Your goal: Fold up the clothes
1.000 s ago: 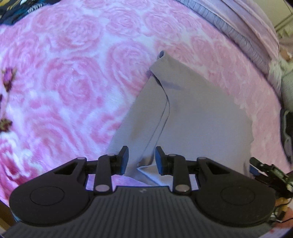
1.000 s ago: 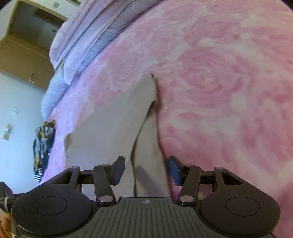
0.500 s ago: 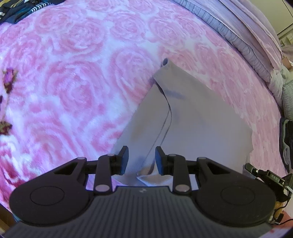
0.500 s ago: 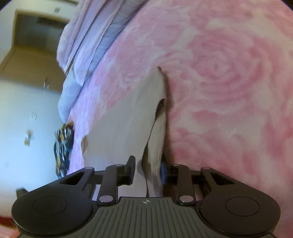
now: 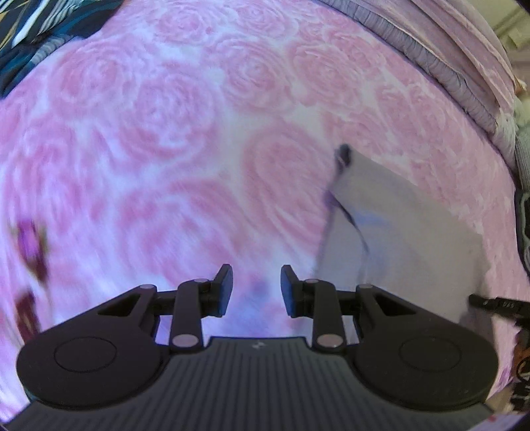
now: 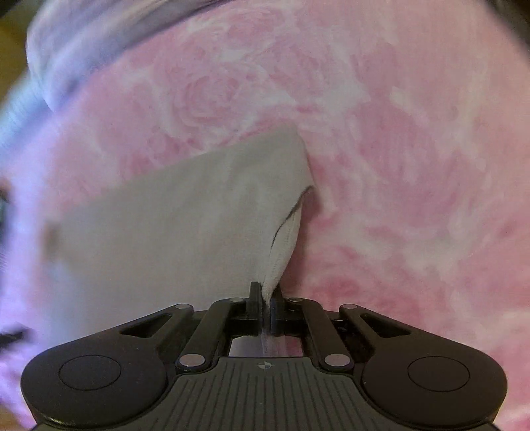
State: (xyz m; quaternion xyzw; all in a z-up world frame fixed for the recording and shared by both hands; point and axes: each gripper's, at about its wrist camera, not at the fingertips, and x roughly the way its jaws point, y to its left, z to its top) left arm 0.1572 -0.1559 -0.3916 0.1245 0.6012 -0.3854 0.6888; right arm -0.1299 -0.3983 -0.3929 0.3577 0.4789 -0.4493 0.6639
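step: pick up cloth (image 6: pixel 185 232) edge to fold | cloth: flat on pink bed (image 5: pixel 165 132) | right gripper (image 6: pixel 265 300): pinches cloth edge | left gripper (image 5: pixel 255 288): beside cloth, fingers part open, empty | next: lift edge across cloth

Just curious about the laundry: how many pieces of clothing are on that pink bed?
2: a grey garment pinched by the right fingers, and a dark patterned one at the bed's far corner. More may lie outside view.
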